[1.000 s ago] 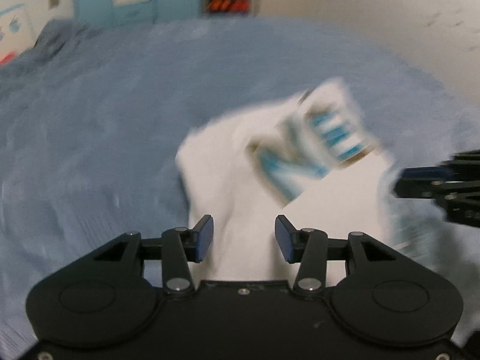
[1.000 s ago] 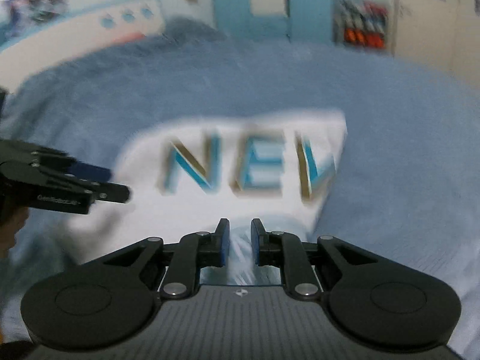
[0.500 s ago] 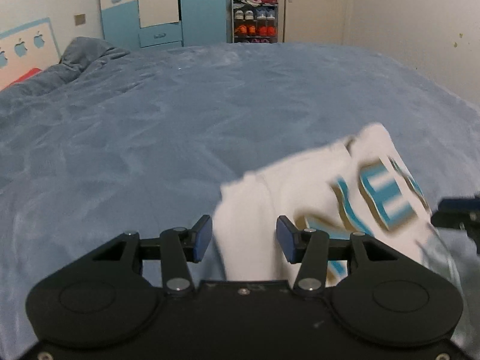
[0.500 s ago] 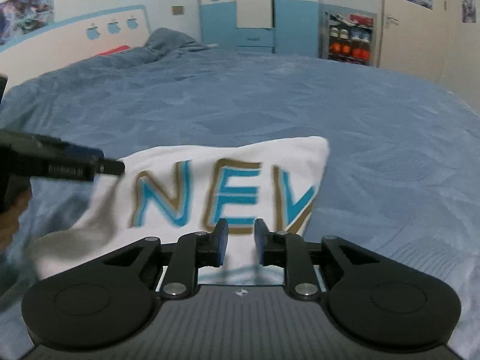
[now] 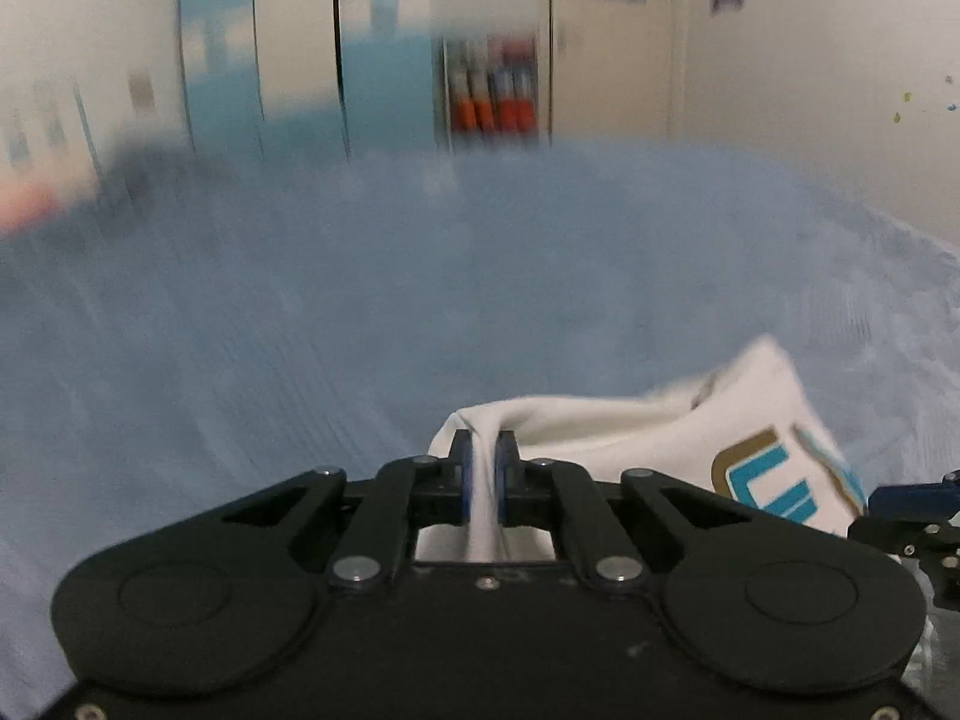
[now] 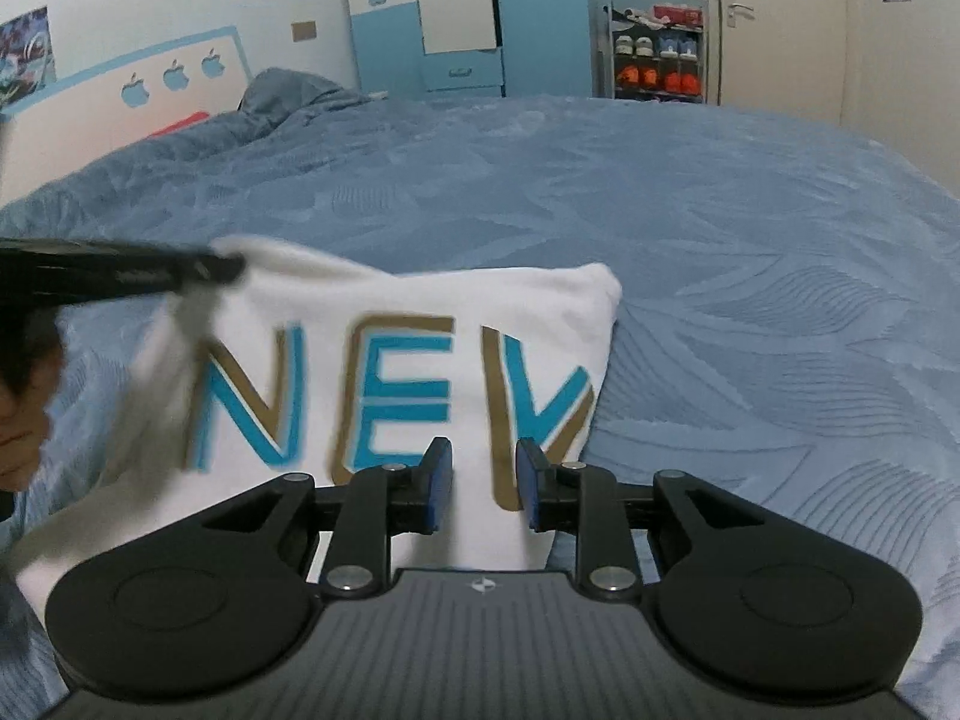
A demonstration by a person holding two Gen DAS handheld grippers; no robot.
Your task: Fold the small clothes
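A small white shirt with blue and gold letters lies on the blue bedspread. In the left wrist view my left gripper is shut on a bunched white edge of the shirt, lifting it. The right wrist view shows that same left gripper at the shirt's far left corner, with cloth hanging from it. My right gripper stands open over the shirt's near edge, its blue pads on either side of the cloth without closing on it. The left wrist view is motion-blurred.
The bedspread stretches wide to the right and back. A person's hand holds the left gripper at the left edge. A blue and white wardrobe, a shoe shelf and a door stand beyond the bed.
My left gripper went from open to shut on the shirt's left edge and is lifting it. My right gripper opened, letting go of the shirt's near edge.
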